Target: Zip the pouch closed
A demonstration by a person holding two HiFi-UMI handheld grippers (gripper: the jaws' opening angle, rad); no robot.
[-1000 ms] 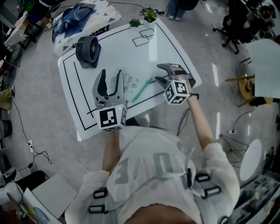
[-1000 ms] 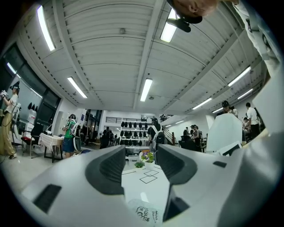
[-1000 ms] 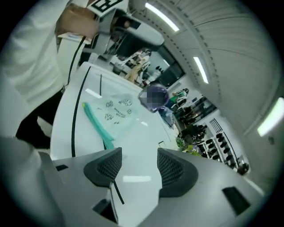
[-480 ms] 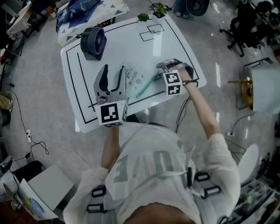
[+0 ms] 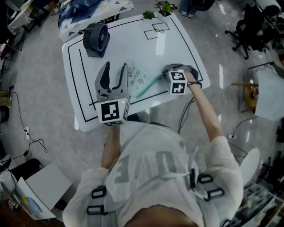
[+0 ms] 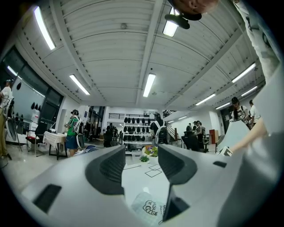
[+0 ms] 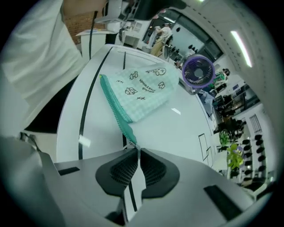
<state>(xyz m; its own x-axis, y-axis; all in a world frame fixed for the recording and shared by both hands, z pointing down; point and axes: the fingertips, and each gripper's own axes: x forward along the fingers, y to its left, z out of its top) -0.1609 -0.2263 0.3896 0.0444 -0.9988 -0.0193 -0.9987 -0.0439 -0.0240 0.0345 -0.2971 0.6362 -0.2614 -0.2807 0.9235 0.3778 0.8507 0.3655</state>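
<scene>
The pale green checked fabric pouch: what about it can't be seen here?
- Zip pull: the teal zipper ends between the closing jaws of the right gripper, which cover it.
- Printed words on the pouch: too small in the head view.
- Pouch's near part: left gripper view, cut off by the bottom edge.

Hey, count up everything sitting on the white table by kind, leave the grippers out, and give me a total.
pouch: 1
fan: 1
small plants, at the far edge: 2
Total: 4
</scene>
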